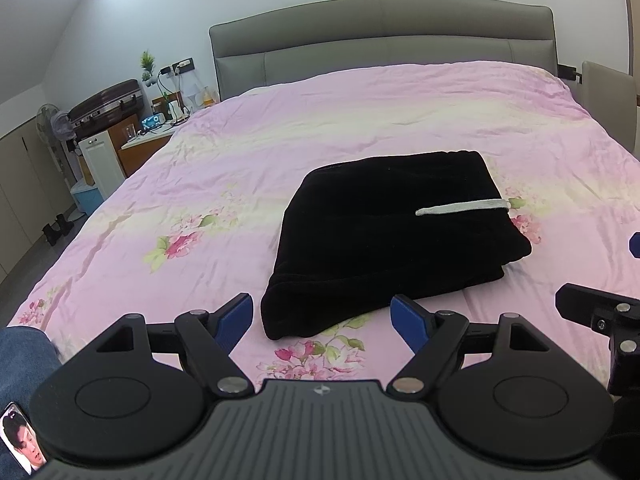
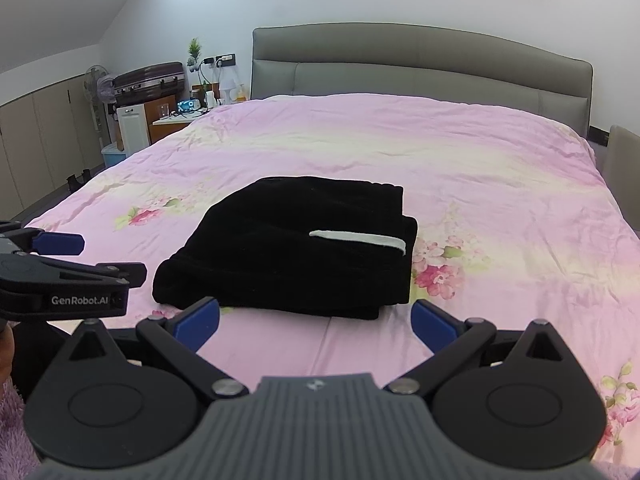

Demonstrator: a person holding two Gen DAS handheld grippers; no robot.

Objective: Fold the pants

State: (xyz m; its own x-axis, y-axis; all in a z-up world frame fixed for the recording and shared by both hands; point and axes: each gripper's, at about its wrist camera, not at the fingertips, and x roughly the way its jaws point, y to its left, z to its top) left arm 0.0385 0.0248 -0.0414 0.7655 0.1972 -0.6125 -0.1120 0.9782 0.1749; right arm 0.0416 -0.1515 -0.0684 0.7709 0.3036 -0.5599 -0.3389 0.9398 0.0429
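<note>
Just ahead, folded black pants [image 1: 384, 236] lie on the pink bedspread [image 1: 360, 120], both grippers' jaws wide, empty.

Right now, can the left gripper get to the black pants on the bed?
Probably yes. The left gripper is open, its fingers spread just short of the folded black pants, and only bare pink bedspread lies between them.

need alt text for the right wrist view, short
Black pants, folded into a compact bundle with a white stripe on top, lie on a pink floral bedspread. The right gripper is open just short of the bundle, touching nothing, and the left gripper shows at the left edge. A grey headboard stands behind.
</note>
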